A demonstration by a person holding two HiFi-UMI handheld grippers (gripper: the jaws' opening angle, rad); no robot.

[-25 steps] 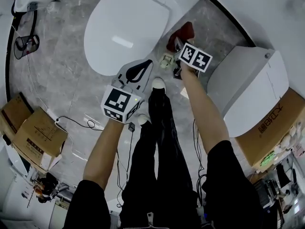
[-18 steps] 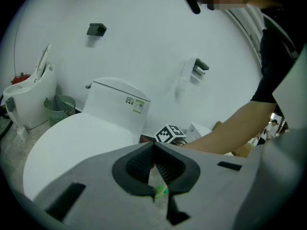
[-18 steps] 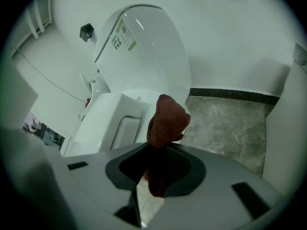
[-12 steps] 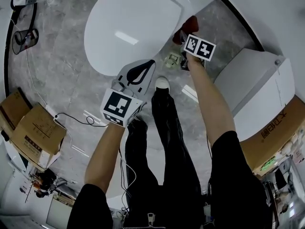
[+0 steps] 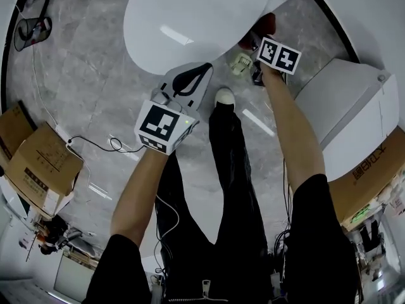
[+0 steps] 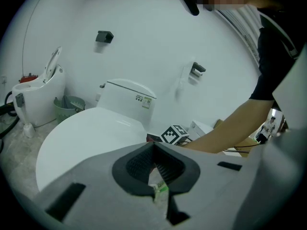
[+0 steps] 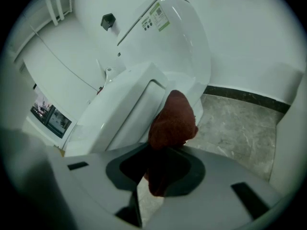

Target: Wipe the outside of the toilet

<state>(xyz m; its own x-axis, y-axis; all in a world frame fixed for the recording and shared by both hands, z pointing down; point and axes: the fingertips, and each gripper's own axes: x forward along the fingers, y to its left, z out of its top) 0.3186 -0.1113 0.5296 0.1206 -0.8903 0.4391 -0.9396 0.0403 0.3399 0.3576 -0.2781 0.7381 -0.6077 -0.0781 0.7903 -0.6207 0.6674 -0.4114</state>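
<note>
The white toilet [image 5: 196, 18] stands at the top of the head view with its lid down. My right gripper [image 5: 262, 40] is at its right flank, shut on a dark red cloth [image 5: 267, 25]. In the right gripper view the red cloth [image 7: 173, 121] bulges out of the jaws of the right gripper [image 7: 160, 169] and lies against the toilet's side [image 7: 129, 104], below the tank [image 7: 168, 37]. My left gripper [image 5: 201, 69] hovers by the lid's front right edge, shut and holding nothing. The left gripper [image 6: 154, 146] points over the toilet lid [image 6: 91, 133].
A second white toilet body [image 5: 348, 106] stands at the right, with a cardboard box [image 5: 373, 170] beside it. More cardboard boxes [image 5: 38, 163] and a cable [image 5: 107, 145] lie on the left. A small green-white item [image 5: 240, 62] lies on the floor by my shoe [image 5: 224, 97].
The person has stepped closer to the toilet. The right gripper with the cloth has gone up along the toilet's right side. The left gripper stays shut near the lid's front.
</note>
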